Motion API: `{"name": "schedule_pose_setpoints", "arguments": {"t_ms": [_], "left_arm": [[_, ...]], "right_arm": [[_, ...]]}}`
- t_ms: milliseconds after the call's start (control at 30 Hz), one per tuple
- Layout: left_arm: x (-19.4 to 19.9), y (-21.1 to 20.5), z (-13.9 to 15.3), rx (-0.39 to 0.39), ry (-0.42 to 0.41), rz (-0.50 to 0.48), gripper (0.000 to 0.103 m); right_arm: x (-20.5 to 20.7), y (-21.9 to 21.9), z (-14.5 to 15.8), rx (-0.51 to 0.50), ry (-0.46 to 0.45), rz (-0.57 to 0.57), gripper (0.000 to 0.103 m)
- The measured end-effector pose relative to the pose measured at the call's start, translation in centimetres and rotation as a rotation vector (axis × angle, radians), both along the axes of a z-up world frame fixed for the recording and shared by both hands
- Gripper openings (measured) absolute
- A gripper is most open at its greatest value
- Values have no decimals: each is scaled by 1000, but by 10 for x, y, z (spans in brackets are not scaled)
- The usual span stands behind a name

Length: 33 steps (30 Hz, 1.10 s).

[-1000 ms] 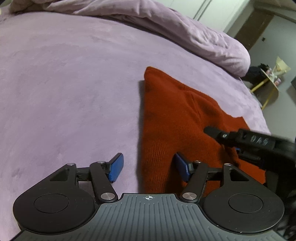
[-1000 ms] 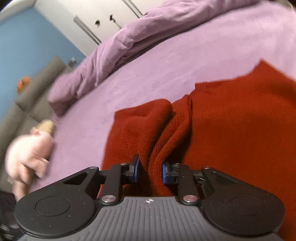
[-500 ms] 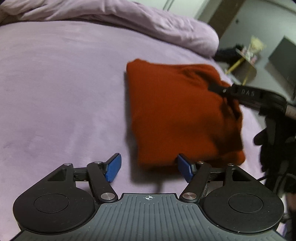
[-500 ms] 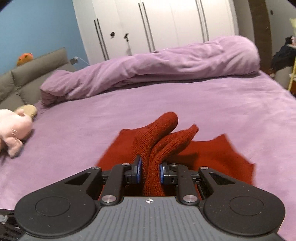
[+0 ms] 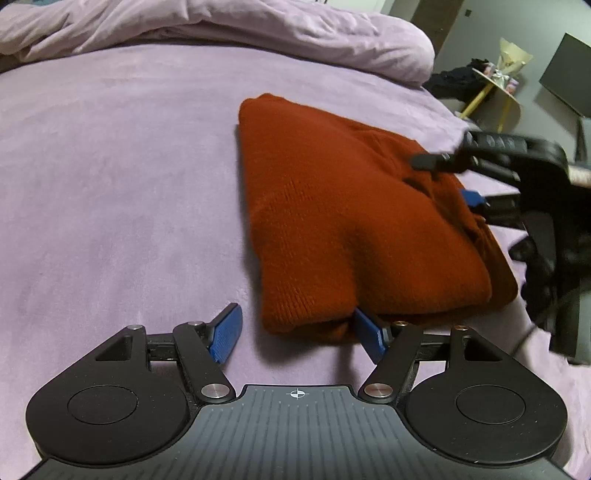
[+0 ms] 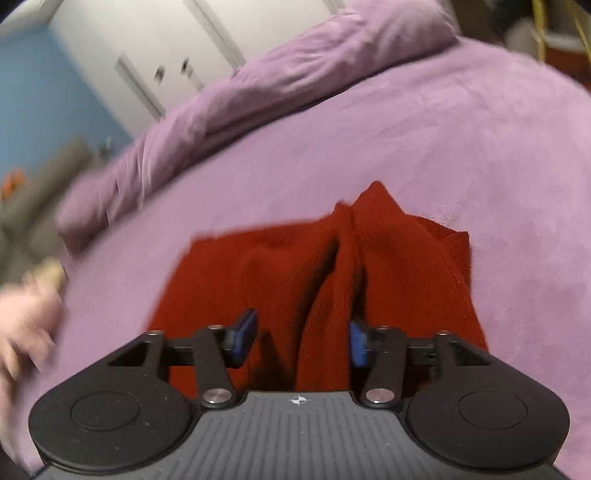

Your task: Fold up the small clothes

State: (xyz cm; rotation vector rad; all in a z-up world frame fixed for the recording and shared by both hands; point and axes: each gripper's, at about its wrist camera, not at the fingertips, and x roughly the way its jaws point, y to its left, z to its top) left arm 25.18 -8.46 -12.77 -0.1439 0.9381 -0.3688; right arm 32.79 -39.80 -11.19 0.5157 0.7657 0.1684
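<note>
A red knitted garment (image 5: 332, 221) lies folded on the purple bed (image 5: 110, 184). My left gripper (image 5: 297, 334) is open, just at the garment's near edge; its right pad touches the fabric. My right gripper (image 6: 301, 339) is open over the garment (image 6: 314, 277), with a raised ridge of red fabric standing loose between its pads. It also shows in the left wrist view (image 5: 476, 181), at the garment's right side.
A bunched purple duvet (image 5: 258, 33) lies along the far side of the bed. A pink plush toy (image 6: 22, 325) sits at the left in the right wrist view. A yellow side table (image 5: 495, 88) stands beyond the bed. White wardrobe doors (image 6: 166, 66) are behind.
My right gripper has opened and let go of the pinched red fabric, which has dropped onto the garment. The garment now lies folded over. My left gripper stayed open near its edge.
</note>
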Motion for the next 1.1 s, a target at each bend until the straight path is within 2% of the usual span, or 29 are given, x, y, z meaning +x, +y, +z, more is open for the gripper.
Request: {"name": "schedule_pose_setpoints", "arguments": {"t_ms": [67, 100, 133, 200, 267, 300, 333, 400, 433, 467, 533, 567, 600, 667, 700, 733, 767, 800, 867, 900, 933, 1000, 1067, 1100], "left_arm": [[-2, -5, -1, 14, -8, -3, 75], [-3, -5, -1, 20, -12, -9, 76], [-2, -8, -1, 26, -14, -13, 77], [-1, -7, -1, 33, -22, -14, 77], [-1, -3, 0, 28, -27, 7, 76], [0, -3, -1, 21, -30, 17, 76], [1, -2, -1, 14, -28, 21, 76], [3, 0, -3, 1, -28, 27, 76], [3, 0, -4, -7, -32, 31, 76], [2, 2, -5, -24, -35, 34, 76], [1, 6, -7, -51, -35, 44, 76], [0, 6, -7, -57, -33, 44, 75], [0, 7, -6, -54, -32, 42, 75], [0, 7, -5, -45, -31, 35, 75], [0, 5, -4, -41, -31, 36, 75], [0, 2, -3, -39, -31, 35, 75], [0, 0, -3, -38, -31, 31, 75], [-1, -4, -2, -32, -33, 23, 75], [-4, -12, -2, -9, -43, 7, 76], [-5, -16, -2, 10, -53, -6, 77], [-7, -20, -2, 30, -61, -16, 78], [-7, -25, -1, 55, -71, -23, 78], [-7, -26, 1, 68, -80, -15, 78], [-7, -26, 1, 78, -85, -7, 78]], "right_arm": [[7, 3, -3, 21, 14, 8, 54], [11, 10, -5, -19, 22, 30, 45], [13, 19, -6, -80, 24, 52, 18], [10, 41, -3, -232, -17, 109, 18], [6, 48, 10, -331, -72, 122, 17], [1, 45, 19, -317, -105, 110, 17], [-4, 36, 26, -250, -126, 95, 17], [-7, 10, 30, -39, -140, 82, 17], [-5, 0, 26, 9, -122, 75, 17], [0, -5, 18, -4, -86, 63, 18], [7, -4, 0, -128, 5, 46, 25], [9, -5, -9, -144, 46, 45, 25], [5, -11, -14, -92, 40, 45, 30], [-3, -27, -17, 57, 42, 19, 47], [-5, -35, -21, 152, 49, 10, 61], [-5, -41, -24, 226, 51, 2, 67], [-5, -42, -25, 273, 53, -5, 67], [1, -39, -26, 278, 61, -4, 68], [9, -20, -22, 200, 69, 32, 69], [12, -8, -20, 144, 63, 56, 64], [16, 4, -15, 79, 56, 80, 45], [15, 27, -10, -78, 41, 135, 26], [17, 48, 1, -245, 15, 164, 21], [14, 57, 12, -341, -27, 175, 17]]}}
